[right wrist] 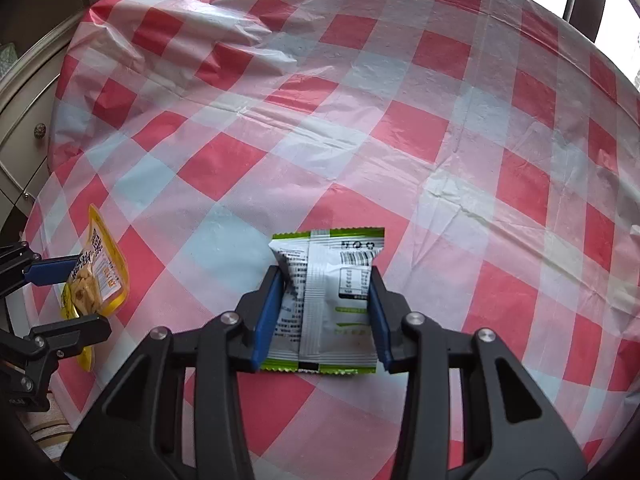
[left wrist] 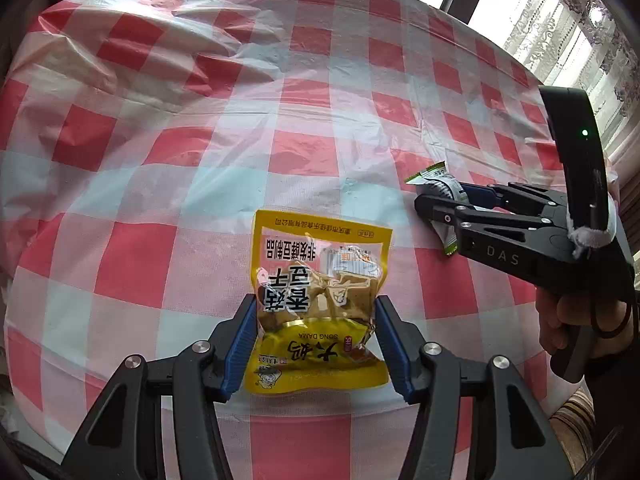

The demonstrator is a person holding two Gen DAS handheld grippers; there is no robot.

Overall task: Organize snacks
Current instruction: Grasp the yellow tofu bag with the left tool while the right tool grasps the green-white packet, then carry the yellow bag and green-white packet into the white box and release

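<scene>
The left gripper (left wrist: pixel 316 344) has its two blue pads pressed on the sides of a yellow dried tofu packet (left wrist: pixel 320 304), one pad on each long edge, so it is gripping the packet. The packet sits near the front of the table, low over the red and white checked tablecloth (left wrist: pixel 200 120). It may be resting on the cloth or lifted just off it; the view from behind does not show which. The right gripper (right wrist: pixel 324 312) is squeezing a white and green snack wrapper (right wrist: pixel 328 296) the same way, with a pad on each side and the wrapper's seam facing up. In the left view the right gripper is off to the right, well apart from the yellow packet, and a hand (left wrist: pixel 576 320) holds its handle. Both snacks look light and soft. The yellow packet is shiny and sealed tight around lumpy brown pieces, so it could slide between the pads, and its flat yellow edges would bend if grabbed there. The best place to hold it is across the lumpy middle, which is where the pads are. The white wrapper is puffy and crinkly, so a hard squeeze could crush what is inside; a gentle hold across the middle should do. No box or tray for the snacks shows in either view.
</scene>
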